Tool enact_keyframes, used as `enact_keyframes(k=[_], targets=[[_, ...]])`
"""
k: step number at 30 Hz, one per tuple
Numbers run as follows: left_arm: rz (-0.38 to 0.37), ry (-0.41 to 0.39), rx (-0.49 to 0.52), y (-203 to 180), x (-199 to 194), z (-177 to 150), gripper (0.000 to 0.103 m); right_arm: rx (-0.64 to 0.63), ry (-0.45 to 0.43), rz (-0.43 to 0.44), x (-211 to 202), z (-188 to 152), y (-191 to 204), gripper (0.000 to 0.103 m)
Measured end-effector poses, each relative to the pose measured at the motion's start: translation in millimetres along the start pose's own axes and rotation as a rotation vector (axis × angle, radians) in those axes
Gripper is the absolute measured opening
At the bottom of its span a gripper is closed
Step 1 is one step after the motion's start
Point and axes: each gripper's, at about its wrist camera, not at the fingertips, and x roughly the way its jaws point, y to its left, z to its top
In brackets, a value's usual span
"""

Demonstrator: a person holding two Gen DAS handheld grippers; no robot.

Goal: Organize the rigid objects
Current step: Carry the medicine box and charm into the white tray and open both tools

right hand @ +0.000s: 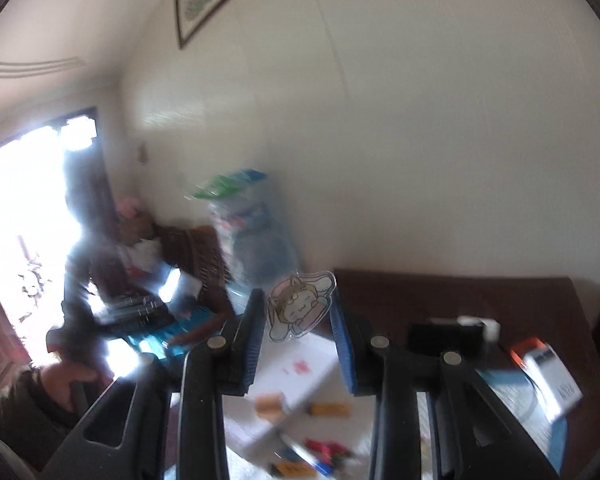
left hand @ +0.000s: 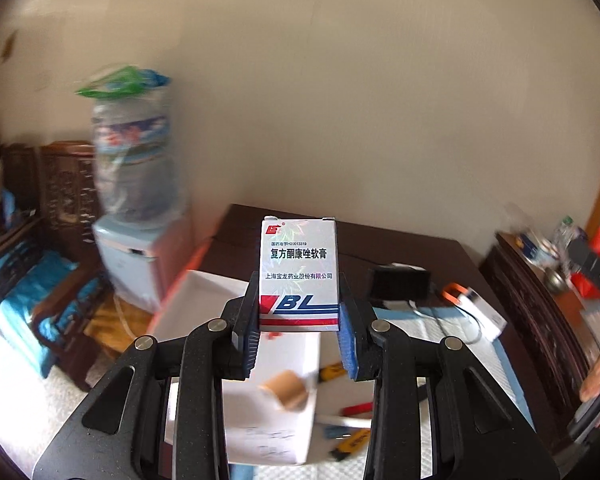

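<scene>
My left gripper [left hand: 299, 312] is shut on a white medicine box [left hand: 299, 272] with Chinese print and a red and blue BL logo, held upright high above the table. My right gripper [right hand: 296, 316] is shut on a flat clear acrylic charm [right hand: 298, 306] with a cartoon cat-eared figure, also lifted in the air. Below both, a white open box [left hand: 204, 300] sits on the dark table [left hand: 440, 256], with a roll of tan tape [left hand: 286, 394] and several small yellow, red and blue items [right hand: 324, 450] scattered around it.
A black device [left hand: 400, 284] and a white and orange box [right hand: 548, 368] lie at the back right of the table. A water dispenser [left hand: 134, 216] stands left of the table beside carved wooden seats. A person's hand [left hand: 598, 364] shows at the right edge.
</scene>
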Motion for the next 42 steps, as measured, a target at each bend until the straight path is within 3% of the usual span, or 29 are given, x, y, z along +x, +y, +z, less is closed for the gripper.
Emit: enact_keyframes(k=[5,10,13,16,19,21,29,36,37,39,40,41,42], targets=[[0.053,-0.022,-0.03,39.2,-19.4,1.6,0.032,-0.028,-0.013,0.068,28.6,21.8,33.0,0.032],[0.076,0.024,-0.051,66.5,-11.6,-12.1,0.032,0.033,0.094,0.134,76.5,0.7,54.0,0.032],[0.095,0.091,-0.052,81.3,13.2,-27.8,0.032,0.031,0.213,0.146,114.1,-30.2,65.7,0.032],[0.119,0.209,-0.058,97.0,51.9,-51.4,0.032,0.039,0.382,0.163,158.6,-77.0,73.1,0.032],[0.101,0.323,-0.095,109.8,87.5,-76.3,0.032,0.072,0.572,0.154,199.4,-134.0,73.4,0.032],[0.089,0.357,-0.106,112.7,101.8,-84.7,0.032,0.09,0.642,0.142,211.9,-157.7,72.5,0.032],[0.038,0.433,-0.115,109.6,137.6,-98.1,0.032,0.055,0.719,0.137,239.0,-171.1,85.6,0.032],[0.026,0.489,-0.082,111.0,157.7,-101.1,0.032,0.054,0.746,0.096,243.1,-182.3,73.2,0.033],[0.031,0.483,-0.086,112.8,157.8,-100.2,0.038,0.047,0.742,0.087,242.5,-183.0,72.4,0.033],[0.047,0.463,-0.113,119.0,156.6,-97.3,0.071,0.026,0.737,0.066,241.9,-182.2,72.6,0.033],[0.062,0.445,-0.124,122.4,154.9,-95.6,0.098,0.015,0.734,0.054,241.9,-181.8,72.9,0.033],[0.076,0.416,-0.135,125.9,151.8,-93.5,0.103,0.004,0.727,0.043,242.1,-181.3,73.2,0.034],[0.091,0.385,-0.144,129.6,148.5,-91.1,0.103,-0.007,0.716,0.034,240.8,-180.0,73.5,0.046]])
